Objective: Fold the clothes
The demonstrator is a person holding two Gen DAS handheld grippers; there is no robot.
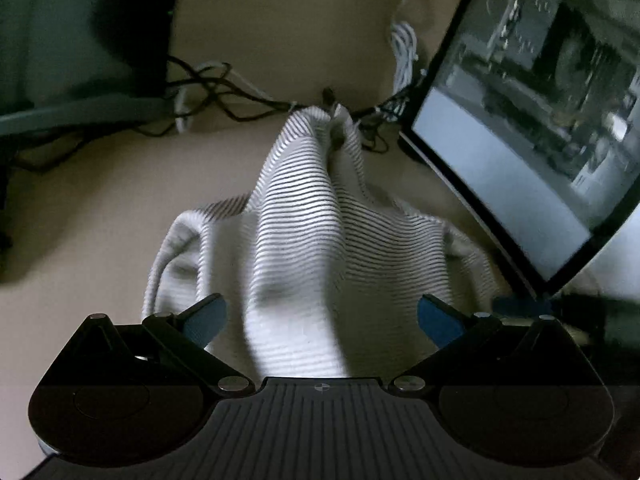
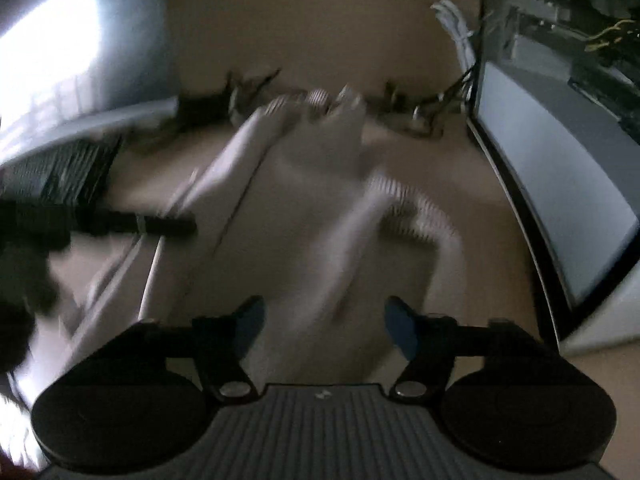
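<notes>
A white garment with thin dark stripes (image 1: 304,216) lies bunched in a ridge on the beige tabletop (image 1: 100,208), running away from me toward the cables. My left gripper (image 1: 320,316) is open, its blue pads (image 1: 206,318) wide apart on either side of the cloth's near end, not pressing it. In the right wrist view the same garment (image 2: 304,208) is blurred. My right gripper (image 2: 326,330) stands with its jaws apart and cloth between the blue pads (image 2: 402,332); no squeeze shows. A black ribbed gripper body (image 2: 60,180) sits at the garment's left edge.
A dark-framed monitor (image 1: 532,132) leans close along the right side of the cloth. Tangled black and white cables (image 1: 224,92) lie at the back of the table. A grey-green bulky shape (image 1: 68,40) fills the far left.
</notes>
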